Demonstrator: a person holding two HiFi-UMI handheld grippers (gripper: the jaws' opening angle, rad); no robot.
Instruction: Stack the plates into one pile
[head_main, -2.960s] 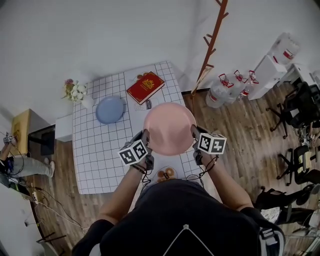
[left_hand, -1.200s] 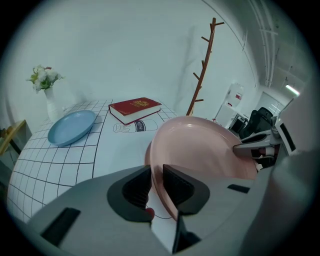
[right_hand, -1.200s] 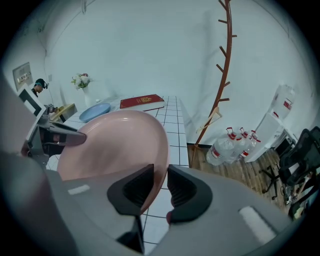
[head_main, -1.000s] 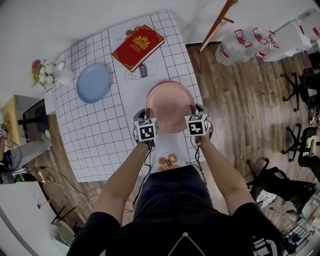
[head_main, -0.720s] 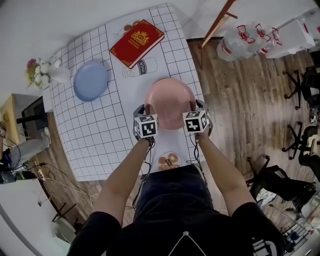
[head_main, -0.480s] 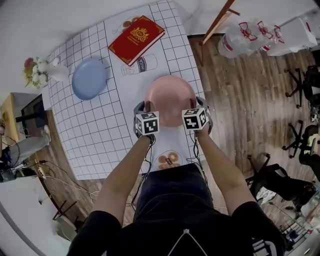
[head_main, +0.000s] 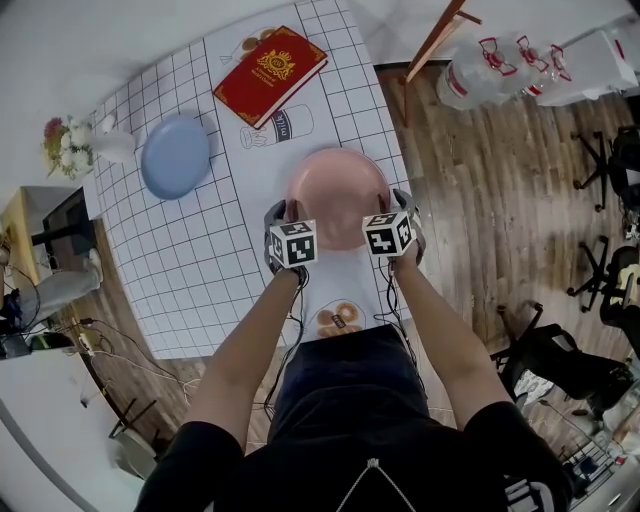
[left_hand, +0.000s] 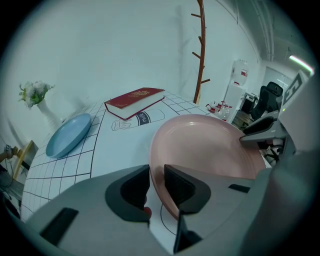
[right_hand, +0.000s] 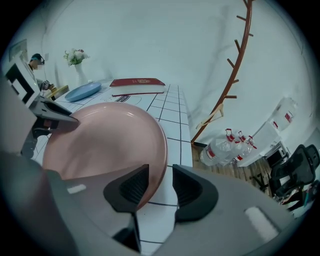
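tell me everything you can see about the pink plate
The pink plate is round, shallow and glossy, like glazed ceramic, with a raised rim and nothing on it. It lies flat, right way up, on the gridded table near its right edge, apart from the blue plate. Its rim sits between the jaws of the left tongs and the right tongs, one at each side; both have just been opening and do not clamp it.

The word "milk" stands on a drawn carton printed on the tablecloth. The red book bears gold print too small to read
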